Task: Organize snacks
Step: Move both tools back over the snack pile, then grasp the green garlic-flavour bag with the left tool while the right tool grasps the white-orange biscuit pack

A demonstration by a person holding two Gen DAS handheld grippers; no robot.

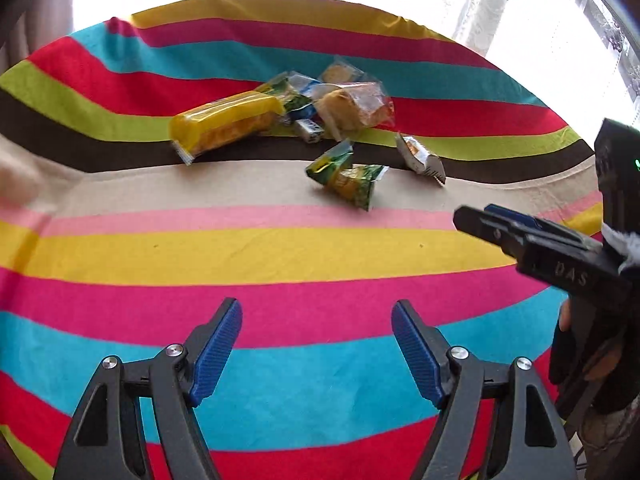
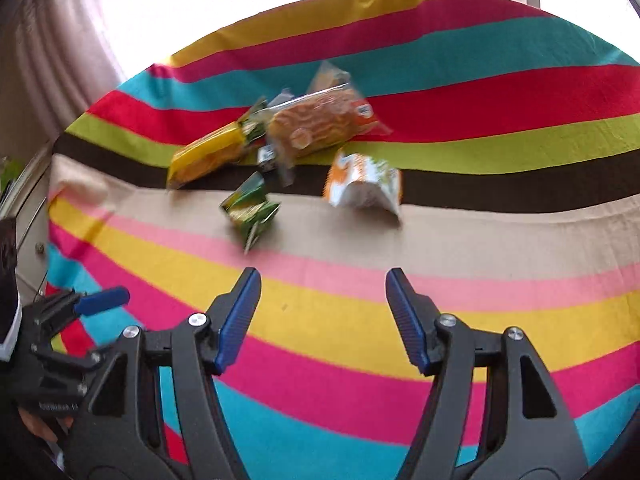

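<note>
A striped cloth (image 1: pixel 280 248) in yellow, pink, teal, red, green, brown and beige bands is spread over the whole work surface, and its far edge is seen against bright window light. A pale curtain (image 2: pixel 60 60) is hung at the far left in the right wrist view.

The snacks are gathered in a loose heap on the far middle of the cloth, across the red, green and brown bands. The largest, a long yellow packet (image 1: pixel 224 122), is laid at the left of the heap with its near end over the brown band. Just right of it, and touching the pile, a clear-wrapped pastry (image 1: pixel 352 106) is rested; in the right wrist view the same pastry (image 2: pixel 312 124) is seen lying across the heap. Two smaller packets are set apart on the near side: a green and yellow packet (image 1: pixel 348 178) on the beige band, and a white and orange packet (image 1: pixel 420 156) to its right, across the brown band. A small blue and white wrapper (image 1: pixel 310 130) is tucked under the heap; its print cannot be read.

The left gripper (image 1: pixel 316 344) is held near, above the pink and teal bands, its blue pads spread wide with nothing between them. The right gripper (image 2: pixel 323 316) is likewise held spread and empty, above the yellow and pink bands, nearer than the snacks and touching none.
</note>
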